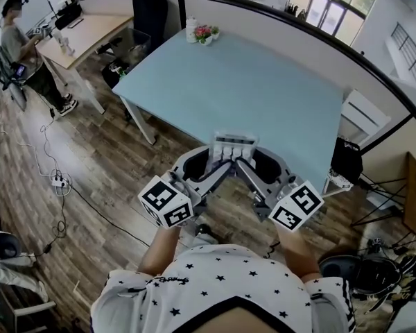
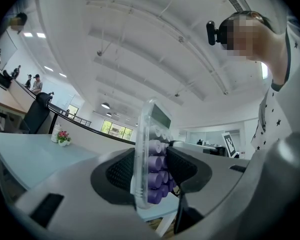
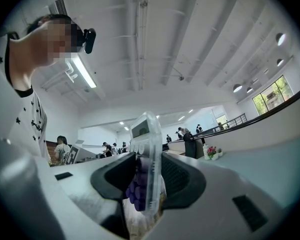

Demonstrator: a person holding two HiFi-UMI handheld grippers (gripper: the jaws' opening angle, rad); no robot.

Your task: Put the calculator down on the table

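Observation:
A clear-cased calculator (image 1: 234,144) with purple keys is held up between both grippers, just over the near edge of the light blue table (image 1: 263,82). My left gripper (image 1: 220,164) comes in from the left and is shut on it. My right gripper (image 1: 248,164) meets it from the right, also shut on it. In the left gripper view the calculator (image 2: 149,159) stands on edge between the black pads of the left gripper (image 2: 149,170), its display uppermost. The right gripper view shows the calculator (image 3: 147,159) clamped the same way in the right gripper (image 3: 145,176).
At the table's far corner stand small flower pots (image 1: 206,33) and a white bottle (image 1: 191,30). A black office chair (image 1: 147,5) sits behind the table's left end. A person (image 1: 17,47) sits at a desk far left. A power strip (image 1: 59,181) and cables lie on the wooden floor.

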